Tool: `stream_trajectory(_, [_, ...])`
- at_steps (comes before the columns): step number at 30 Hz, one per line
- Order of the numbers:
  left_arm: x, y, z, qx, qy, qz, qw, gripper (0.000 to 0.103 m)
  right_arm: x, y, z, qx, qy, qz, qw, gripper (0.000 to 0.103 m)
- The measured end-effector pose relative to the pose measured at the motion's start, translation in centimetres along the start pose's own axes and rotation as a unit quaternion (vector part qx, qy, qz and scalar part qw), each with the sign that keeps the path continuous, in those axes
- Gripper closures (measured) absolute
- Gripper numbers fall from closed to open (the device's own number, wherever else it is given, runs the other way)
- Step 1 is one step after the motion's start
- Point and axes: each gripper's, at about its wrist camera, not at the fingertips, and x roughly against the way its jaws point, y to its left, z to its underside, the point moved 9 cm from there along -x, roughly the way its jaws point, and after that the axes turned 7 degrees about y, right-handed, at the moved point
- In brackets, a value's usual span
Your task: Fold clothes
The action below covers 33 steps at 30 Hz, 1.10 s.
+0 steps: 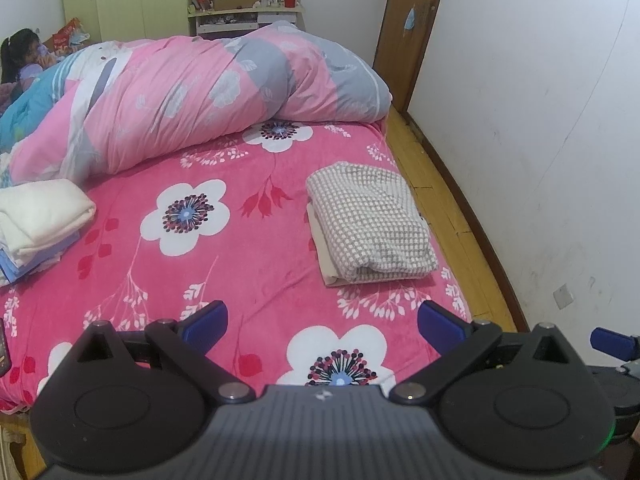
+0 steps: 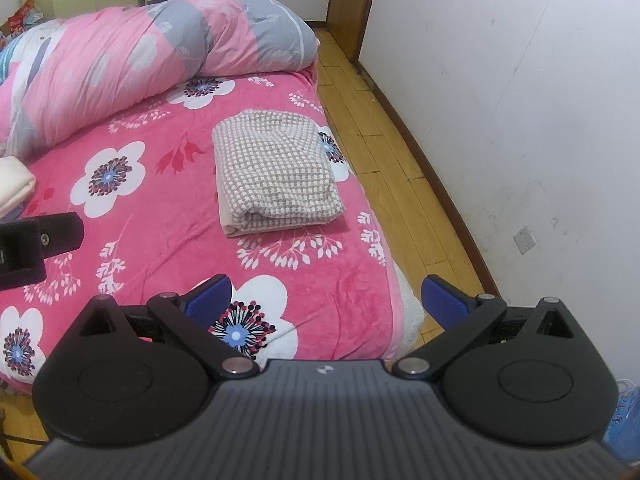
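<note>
A folded grey-and-white checked garment point(image 1: 370, 222) point(image 2: 276, 172) lies on the right side of the pink flowered bed sheet point(image 1: 248, 256) point(image 2: 160, 208), with a beige folded piece under it. My left gripper point(image 1: 322, 326) hovers open over the near part of the bed, short of the checked garment, nothing between its blue pads. My right gripper point(image 2: 326, 300) is open too, held above the bed's near right corner, empty. A stack of folded white and blue clothes point(image 1: 38, 220) point(image 2: 14, 188) rests at the left edge.
A bunched pink and grey duvet point(image 1: 208, 96) point(image 2: 152, 52) fills the far half of the bed. A person point(image 1: 20, 60) sits at the far left. Wooden floor point(image 2: 384, 120) runs between bed and white wall point(image 2: 520, 100); a door point(image 1: 412, 20) and cluttered shelf point(image 1: 244, 4) stand at the back.
</note>
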Motion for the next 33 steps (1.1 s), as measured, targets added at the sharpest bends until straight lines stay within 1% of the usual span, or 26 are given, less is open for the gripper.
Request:
stream_trajectory(6, [-0.4, -0.5, 0.2, 0.000, 0.003, -0.003, 1.0000, 0.001, -0.1, -0.4, 0.2, -0.001, 0.001, 0.006, 1.000, 0.001])
stream_trajectory(14, [-1.1, -2.0, 1.0, -0.013, 0.019, 0.006, 0.9997, 0.001, -0.4, -1.7, 0.9, -0.013, 0.010, 0.014, 1.000, 0.001])
stream_trajectory(21, [-1.1, -3.1, 1.5, -0.023, 0.021, 0.011, 0.9994, 0.001, -0.4, -2.6, 1.5, -0.020, 0.015, 0.019, 1.000, 0.001])
stream_trajectory(33, [-1.2, -3.4, 1.8, -0.023, 0.027, 0.012, 0.9993, 0.001, -0.4, -3.0, 1.6, -0.018, 0.014, 0.019, 1.000, 0.001])
